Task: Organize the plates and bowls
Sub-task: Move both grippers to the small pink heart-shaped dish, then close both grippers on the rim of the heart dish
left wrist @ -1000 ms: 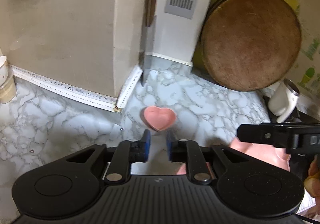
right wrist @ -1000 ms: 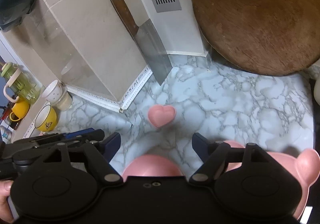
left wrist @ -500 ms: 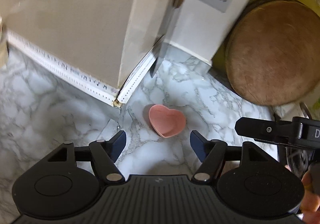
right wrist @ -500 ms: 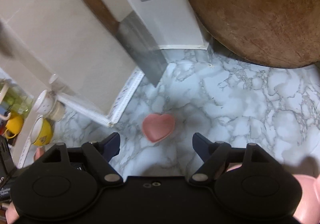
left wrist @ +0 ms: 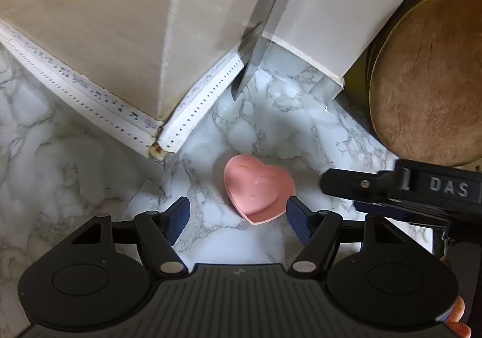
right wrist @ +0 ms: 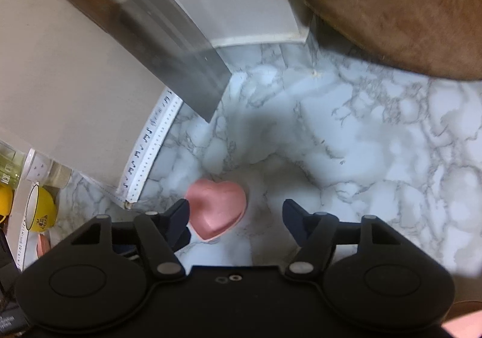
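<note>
On the marble counter (left wrist: 60,163), I'm holding my left tongs (left wrist: 238,216) open; my right tongs (right wrist: 236,217) are closing, empty, heart-shaped pink dish (right wrist: 217,210) at ten o'clock.

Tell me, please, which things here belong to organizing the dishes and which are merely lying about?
For the job:
- pink heart-shaped dish

Lying about:
- cleaver
- round wooden board
- yellow mug
- marble counter

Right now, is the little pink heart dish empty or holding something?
Empty. The heart dish sits upright on the marble counter, its pink inside bare.
</note>
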The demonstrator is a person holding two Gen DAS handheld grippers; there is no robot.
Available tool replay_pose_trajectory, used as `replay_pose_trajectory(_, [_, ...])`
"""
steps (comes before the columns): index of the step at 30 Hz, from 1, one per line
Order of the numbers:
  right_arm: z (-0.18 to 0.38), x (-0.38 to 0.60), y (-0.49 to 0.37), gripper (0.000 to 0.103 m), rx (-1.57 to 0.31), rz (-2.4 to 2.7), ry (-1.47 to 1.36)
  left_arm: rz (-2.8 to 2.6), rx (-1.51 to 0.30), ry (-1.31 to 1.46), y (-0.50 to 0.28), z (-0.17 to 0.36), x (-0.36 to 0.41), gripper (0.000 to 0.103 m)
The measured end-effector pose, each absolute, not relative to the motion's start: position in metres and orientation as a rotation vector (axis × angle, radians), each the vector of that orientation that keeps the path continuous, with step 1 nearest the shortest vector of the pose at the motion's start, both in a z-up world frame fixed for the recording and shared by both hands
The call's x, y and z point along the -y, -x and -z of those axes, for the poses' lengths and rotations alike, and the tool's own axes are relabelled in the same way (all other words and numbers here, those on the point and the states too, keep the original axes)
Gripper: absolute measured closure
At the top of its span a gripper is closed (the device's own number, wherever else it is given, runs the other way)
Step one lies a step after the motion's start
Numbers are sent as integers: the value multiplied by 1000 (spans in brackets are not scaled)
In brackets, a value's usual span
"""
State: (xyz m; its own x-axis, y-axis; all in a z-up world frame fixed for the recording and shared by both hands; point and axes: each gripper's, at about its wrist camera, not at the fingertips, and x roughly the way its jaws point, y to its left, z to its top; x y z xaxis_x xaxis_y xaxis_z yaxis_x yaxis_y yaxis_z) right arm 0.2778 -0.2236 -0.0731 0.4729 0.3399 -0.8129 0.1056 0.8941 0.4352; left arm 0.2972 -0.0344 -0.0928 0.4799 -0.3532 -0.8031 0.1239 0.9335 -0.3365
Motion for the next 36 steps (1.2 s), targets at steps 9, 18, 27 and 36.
replay_pose_trajectory(9, [94, 217, -295, 53, -1123, -143, -457, 295, -1047, 241, -312, 110, 42, 34])
replay_pose_trajectory(18, [105, 212, -303, 75, -1147, -163, -444, 302, -1047, 225, -320, 119, 46, 62])
replay_pose_trajectory(27, [112, 209, -303, 91, -1159, -172, -413, 300, -1056, 231, -325, 128, 45, 84])
replay_pose_trajectory(36, [108, 209, -300, 97, -1140, -171, -390, 312, -1059, 201, -327, 129, 46, 94])
